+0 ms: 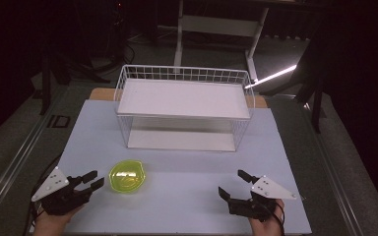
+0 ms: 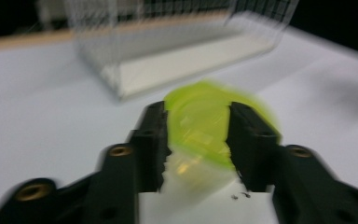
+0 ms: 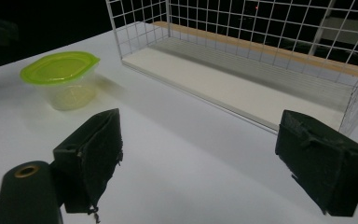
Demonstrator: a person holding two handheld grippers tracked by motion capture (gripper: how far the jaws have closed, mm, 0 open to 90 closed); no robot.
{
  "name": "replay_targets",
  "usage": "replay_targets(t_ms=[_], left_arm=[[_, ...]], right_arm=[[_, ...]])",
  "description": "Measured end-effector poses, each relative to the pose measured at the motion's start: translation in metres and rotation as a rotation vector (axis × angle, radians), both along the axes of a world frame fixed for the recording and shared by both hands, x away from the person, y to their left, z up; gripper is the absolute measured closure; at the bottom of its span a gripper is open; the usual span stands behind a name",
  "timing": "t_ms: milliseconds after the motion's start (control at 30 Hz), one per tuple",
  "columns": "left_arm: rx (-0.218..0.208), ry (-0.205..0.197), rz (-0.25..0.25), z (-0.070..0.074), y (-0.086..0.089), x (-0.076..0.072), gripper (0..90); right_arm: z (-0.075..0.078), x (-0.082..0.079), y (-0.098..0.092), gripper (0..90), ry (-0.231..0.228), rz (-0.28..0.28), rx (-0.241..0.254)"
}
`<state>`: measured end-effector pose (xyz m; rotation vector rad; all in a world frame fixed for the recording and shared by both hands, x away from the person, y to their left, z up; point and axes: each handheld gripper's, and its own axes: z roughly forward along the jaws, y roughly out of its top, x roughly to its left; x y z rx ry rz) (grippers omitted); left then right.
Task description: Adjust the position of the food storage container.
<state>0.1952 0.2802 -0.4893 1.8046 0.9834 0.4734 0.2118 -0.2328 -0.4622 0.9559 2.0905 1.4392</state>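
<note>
A small clear container with a yellow-green lid [image 1: 126,177] stands on the white table near its front left. My left gripper [image 1: 97,179] sits just left of it, open, with its tips close to the lid's edge. In the blurred left gripper view the container [image 2: 198,128] appears between the two black jaws of the left gripper [image 2: 196,112], and I cannot tell whether they touch it. My right gripper [image 1: 230,183] rests at the front right, open wide and holding nothing. From the right gripper [image 3: 200,126] the container [image 3: 60,70] stands far off to the left.
A white wire rack [image 1: 184,105] with an upper and a lower shelf stands at the middle back of the table; its lower shelf [image 3: 233,88] faces me. A bare stretch of white table [image 1: 177,196] lies between the grippers. Dark floor and table legs lie beyond.
</note>
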Motion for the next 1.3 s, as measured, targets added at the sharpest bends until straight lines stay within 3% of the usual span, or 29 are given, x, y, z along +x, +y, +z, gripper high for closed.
replay_targets(t_ms=[33, 67, 133, 167, 300, 367, 633, 867, 967, 1000, 1300], left_arm=[[0.042, 0.033, 0.031, -0.001, -0.002, 0.001, 75.4], [0.054, 0.072, 0.033, -0.004, -0.002, 0.004, 81.1], [0.057, 0.105, 0.045, -0.009, -0.002, 0.006, 87.8], [0.057, 0.105, 0.045, -0.009, -0.002, 0.006, 89.6], [0.115, 0.204, 0.039, -0.02, -0.009, 0.013, 90.0], [0.141, 0.247, 0.011, -0.027, -0.016, 0.015, 90.0], [0.143, 0.265, -0.001, -0.034, -0.032, 0.029, 90.0], [0.128, 0.284, -0.036, -0.039, -0.044, 0.052, 90.0], [0.107, 0.28, -0.059, -0.038, -0.058, 0.064, 90.0], [0.121, 0.269, -0.087, -0.037, -0.067, 0.068, 90.0], [0.126, 0.277, -0.107, -0.04, -0.088, 0.085, 90.0]], right_arm=[[0.0, 0.0, 0.0, 14.5, -0.001, 0.0, -0.001], [0.0, 0.0, 0.0, 14.5, -0.002, 0.0, 0.002], [0.0, -0.001, 0.0, 14.5, -0.006, 0.002, 0.004], [0.0, -0.001, 0.0, 14.5, -0.006, 0.002, 0.004], [0.0, -0.001, 0.001, 14.5, -0.005, 0.005, 0.004], [0.001, -0.001, 0.0, 14.5, -0.008, 0.005, 0.007], [0.0, -0.001, 0.0, 14.5, -0.001, 0.004, 0.014], [-0.002, -0.001, -0.002, 14.5, 0.01, -0.002, 0.013], [-0.002, 0.0, -0.001, 14.5, 0.015, -0.005, 0.014], [-0.002, 0.0, -0.001, 14.5, 0.014, -0.007, 0.012], [-0.004, 0.0, 0.0, 14.6, 0.026, -0.007, 0.009]])
